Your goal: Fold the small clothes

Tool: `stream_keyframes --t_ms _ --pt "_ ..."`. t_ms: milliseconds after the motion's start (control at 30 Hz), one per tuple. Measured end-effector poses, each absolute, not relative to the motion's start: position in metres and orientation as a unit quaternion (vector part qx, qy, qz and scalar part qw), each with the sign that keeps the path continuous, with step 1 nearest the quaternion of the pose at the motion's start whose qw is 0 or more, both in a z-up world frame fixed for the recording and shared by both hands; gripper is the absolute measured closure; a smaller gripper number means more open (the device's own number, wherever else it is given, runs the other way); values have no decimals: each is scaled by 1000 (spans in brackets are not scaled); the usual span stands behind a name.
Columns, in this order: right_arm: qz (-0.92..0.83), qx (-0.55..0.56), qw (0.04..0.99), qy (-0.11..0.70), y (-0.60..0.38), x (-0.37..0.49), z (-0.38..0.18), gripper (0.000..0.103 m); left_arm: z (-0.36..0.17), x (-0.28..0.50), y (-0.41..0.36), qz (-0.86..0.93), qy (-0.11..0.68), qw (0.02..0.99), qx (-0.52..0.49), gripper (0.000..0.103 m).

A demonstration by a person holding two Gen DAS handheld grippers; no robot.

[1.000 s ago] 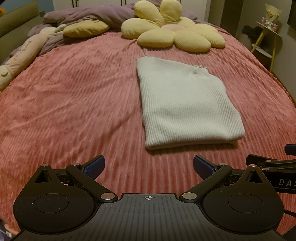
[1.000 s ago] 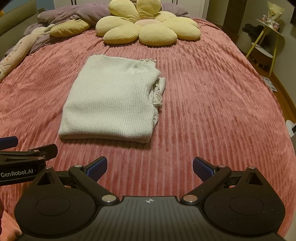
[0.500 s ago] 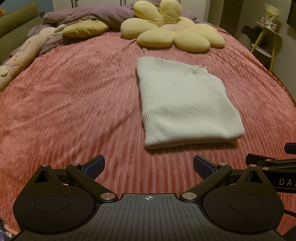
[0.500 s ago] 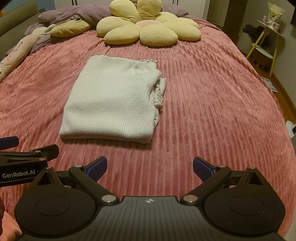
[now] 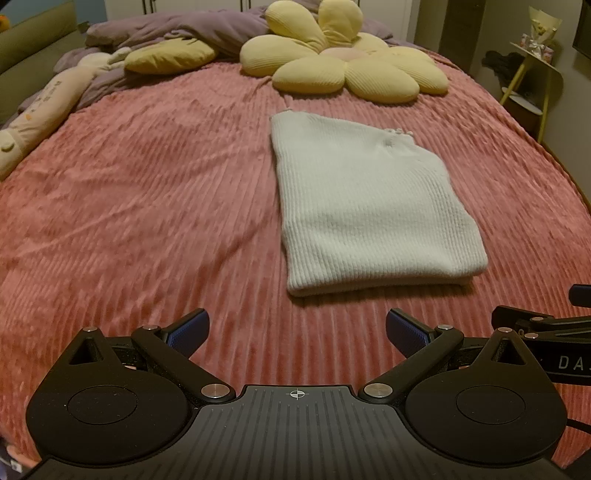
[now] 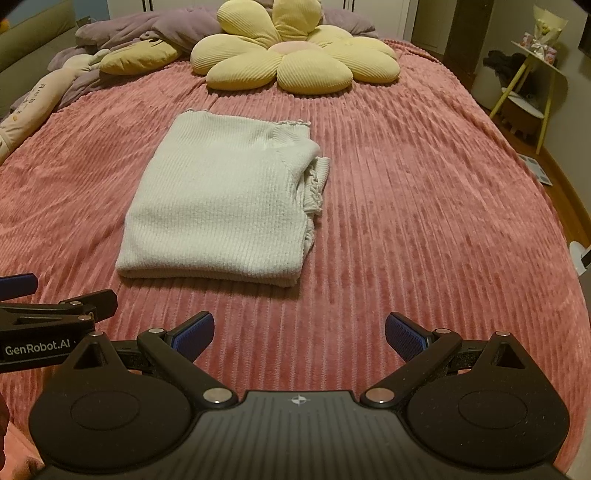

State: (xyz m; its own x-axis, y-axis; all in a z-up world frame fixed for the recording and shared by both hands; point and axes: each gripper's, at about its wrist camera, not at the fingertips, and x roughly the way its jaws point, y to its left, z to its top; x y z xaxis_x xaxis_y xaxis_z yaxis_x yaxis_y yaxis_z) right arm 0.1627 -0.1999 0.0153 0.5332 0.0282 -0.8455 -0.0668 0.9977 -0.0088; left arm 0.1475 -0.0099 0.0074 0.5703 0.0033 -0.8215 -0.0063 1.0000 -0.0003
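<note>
A white ribbed knit garment (image 5: 369, 206) lies folded into a flat rectangle on the pink ribbed bedspread (image 5: 147, 203). In the right wrist view the same garment (image 6: 221, 206) shows a bunched sleeve edge sticking out on its right side. My left gripper (image 5: 297, 328) hovers open in front of the garment's near edge, nothing between its blue pads. My right gripper (image 6: 299, 330) is also open and empty, just short of the garment's near right corner. Each gripper's side appears at the edge of the other's view.
A yellow flower-shaped cushion (image 5: 343, 66) and a yellow pillow (image 5: 170, 55) lie at the head of the bed beside a purple duvet (image 5: 155, 29). A long cream plush (image 5: 40, 107) lies along the left edge. A yellow-legged side table (image 6: 532, 85) stands off the right side.
Both grippers have edged very slightly forward toward the garment; the garment has not moved and both stay open.
</note>
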Motion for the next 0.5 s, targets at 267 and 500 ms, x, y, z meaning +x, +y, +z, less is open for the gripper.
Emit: stream_keyframes --t_ms 267,500 --pt "28 -20 876 482 -200 162 15 4 8 147 -10 2 463 886 -2 0" --pt "28 -20 876 481 -200 162 15 4 8 147 -10 3 464 886 -2 0"
